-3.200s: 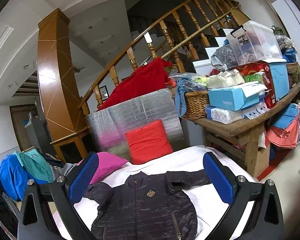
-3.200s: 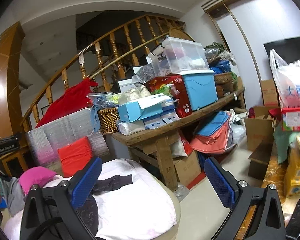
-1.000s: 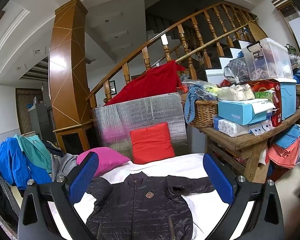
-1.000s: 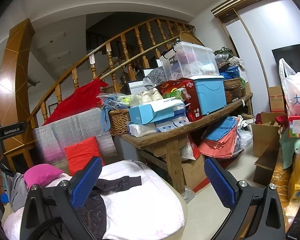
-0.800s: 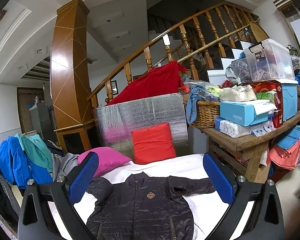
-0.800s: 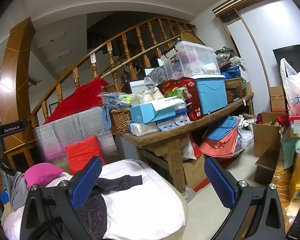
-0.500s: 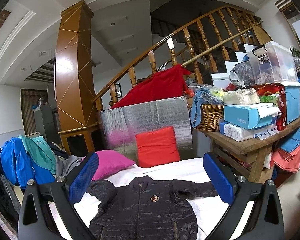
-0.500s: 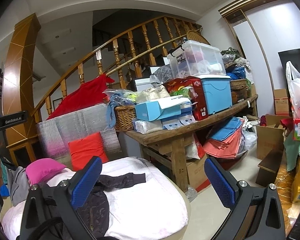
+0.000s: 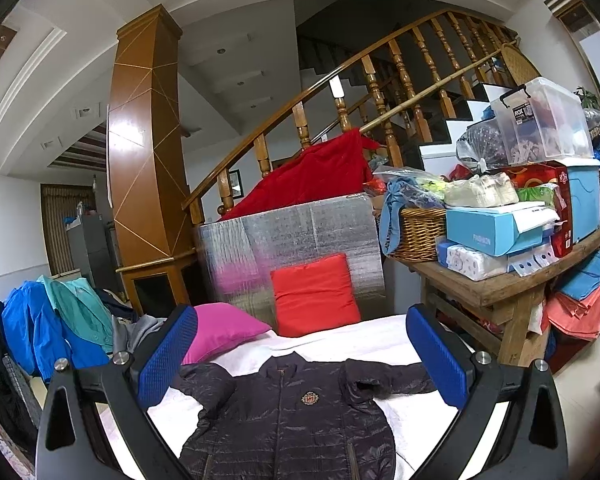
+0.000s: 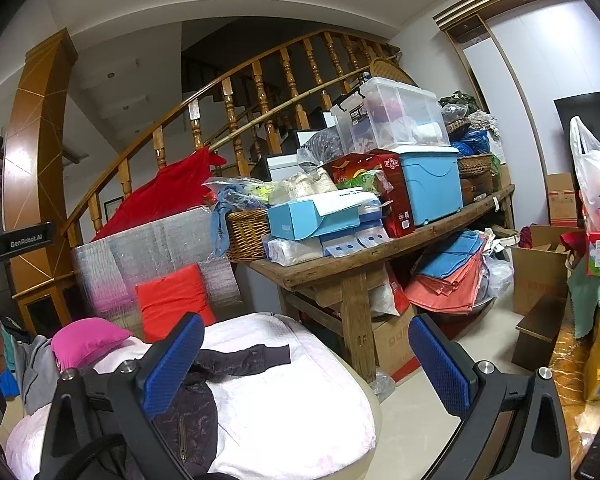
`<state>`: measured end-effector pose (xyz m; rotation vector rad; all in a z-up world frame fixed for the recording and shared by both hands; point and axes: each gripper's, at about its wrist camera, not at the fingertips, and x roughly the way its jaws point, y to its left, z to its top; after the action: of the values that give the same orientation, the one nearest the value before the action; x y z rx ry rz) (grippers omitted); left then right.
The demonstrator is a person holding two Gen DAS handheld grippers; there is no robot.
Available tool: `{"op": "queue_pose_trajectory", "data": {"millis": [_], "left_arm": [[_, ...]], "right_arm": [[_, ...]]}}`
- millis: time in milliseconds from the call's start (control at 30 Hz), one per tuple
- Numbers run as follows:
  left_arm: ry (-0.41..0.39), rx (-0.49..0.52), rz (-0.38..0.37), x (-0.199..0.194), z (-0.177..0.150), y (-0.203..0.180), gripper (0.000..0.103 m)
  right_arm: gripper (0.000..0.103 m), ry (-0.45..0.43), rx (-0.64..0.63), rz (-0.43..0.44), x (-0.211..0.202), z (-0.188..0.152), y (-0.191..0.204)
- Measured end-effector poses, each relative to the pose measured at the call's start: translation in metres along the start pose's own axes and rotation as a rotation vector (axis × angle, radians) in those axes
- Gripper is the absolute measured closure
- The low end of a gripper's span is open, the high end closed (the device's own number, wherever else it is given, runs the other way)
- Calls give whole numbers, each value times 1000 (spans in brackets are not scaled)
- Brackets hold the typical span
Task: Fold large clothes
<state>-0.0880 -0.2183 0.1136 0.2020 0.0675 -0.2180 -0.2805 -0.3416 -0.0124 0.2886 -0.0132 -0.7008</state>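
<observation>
The dark puffer jacket (image 9: 296,412) is being kept spread front-up, sleeves out, on the white padded surface (image 9: 380,344), presumably so fold lines are reachable. The left gripper (image 9: 300,360) and right gripper (image 10: 306,364) are being held above it, jaws apart, nothing clamped. Approach is being crowded by the pink pillow (image 9: 220,334) at 10 o'clock, the red cushion (image 9: 314,294) at 12 and the wooden table (image 9: 500,288) at 2.

A bed (image 9: 352,342) covered in a pale pink-white quilt carries a dark quilted jacket (image 9: 296,420), spread flat front-up with its collar toward the far edge and one sleeve (image 10: 244,356) reaching toward the right edge. A magenta pillow (image 9: 220,332) lies at the far left corner. A red cushion (image 9: 314,294) stands against the far edge, leaning on a silver foil panel.
</observation>
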Motion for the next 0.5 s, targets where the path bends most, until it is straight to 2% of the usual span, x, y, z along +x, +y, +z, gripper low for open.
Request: {"op": "queue_pose_trajectory", "data": {"millis": [500], "left_arm": [[8, 16, -19, 1, -2, -4, 0]], "right_arm": [[0, 10, -7, 5, 4, -1, 0]]}}
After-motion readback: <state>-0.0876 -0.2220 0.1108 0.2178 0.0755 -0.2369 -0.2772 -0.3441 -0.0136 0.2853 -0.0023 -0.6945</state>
